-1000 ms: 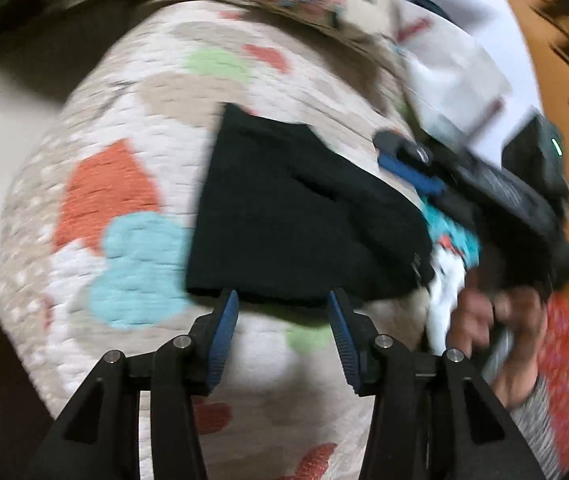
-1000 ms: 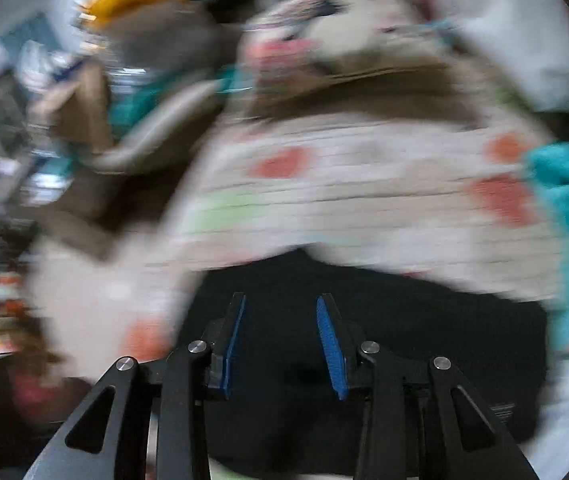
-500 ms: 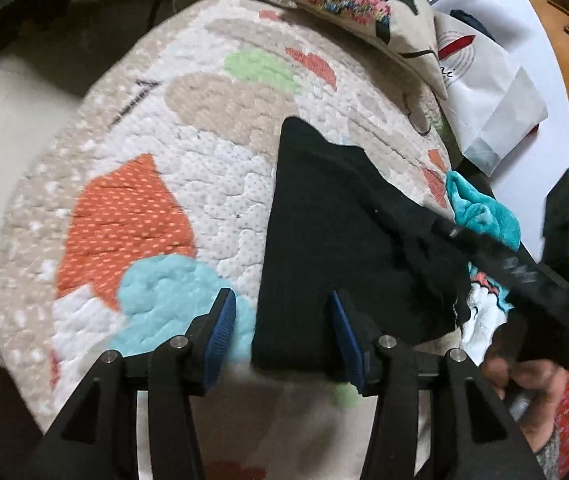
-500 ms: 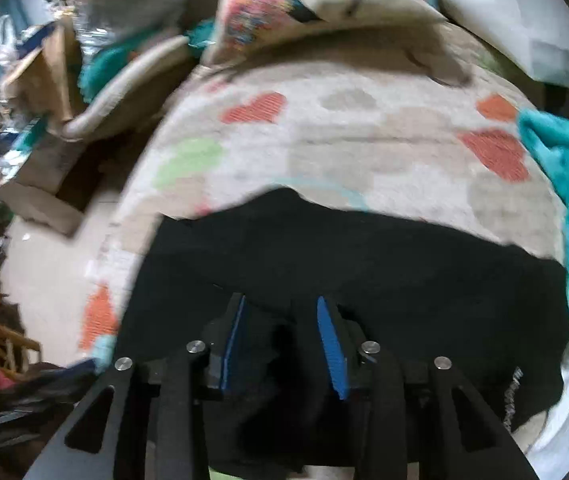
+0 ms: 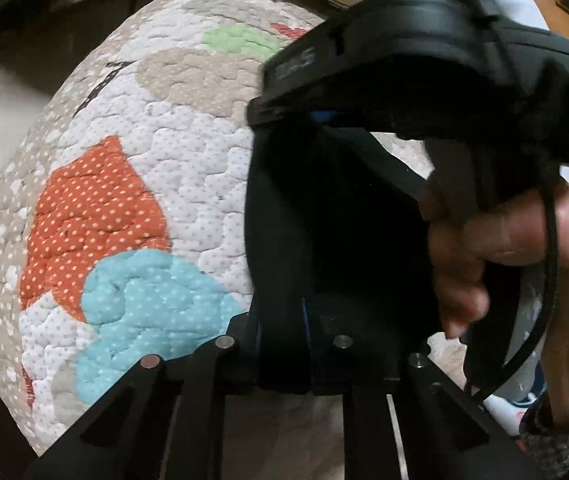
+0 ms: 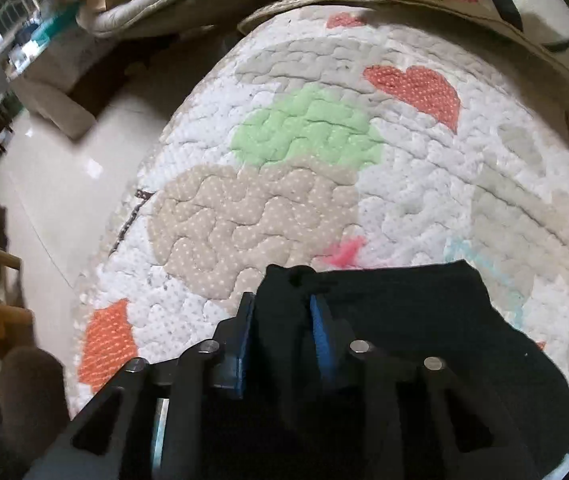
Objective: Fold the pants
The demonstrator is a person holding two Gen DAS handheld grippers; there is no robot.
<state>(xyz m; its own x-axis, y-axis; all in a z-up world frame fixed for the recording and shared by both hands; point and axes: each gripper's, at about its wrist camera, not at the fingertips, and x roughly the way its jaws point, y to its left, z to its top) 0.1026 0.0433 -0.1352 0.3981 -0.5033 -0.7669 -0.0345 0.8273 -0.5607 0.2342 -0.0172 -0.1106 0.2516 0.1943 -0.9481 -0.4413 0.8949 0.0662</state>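
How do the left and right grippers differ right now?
The left gripper pinches the pants at their near edge; the right gripper pinches a bunched corner. The left views the quilt's orange patch, the right its green patch. Both have just been closing onto black fabric.

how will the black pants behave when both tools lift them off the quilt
Probably floppy: the black pants bunch up between the right tool's pads. Likely light for their size, since they already lie creased on the quilt. The part outside the left tool's pinch would likely sag.
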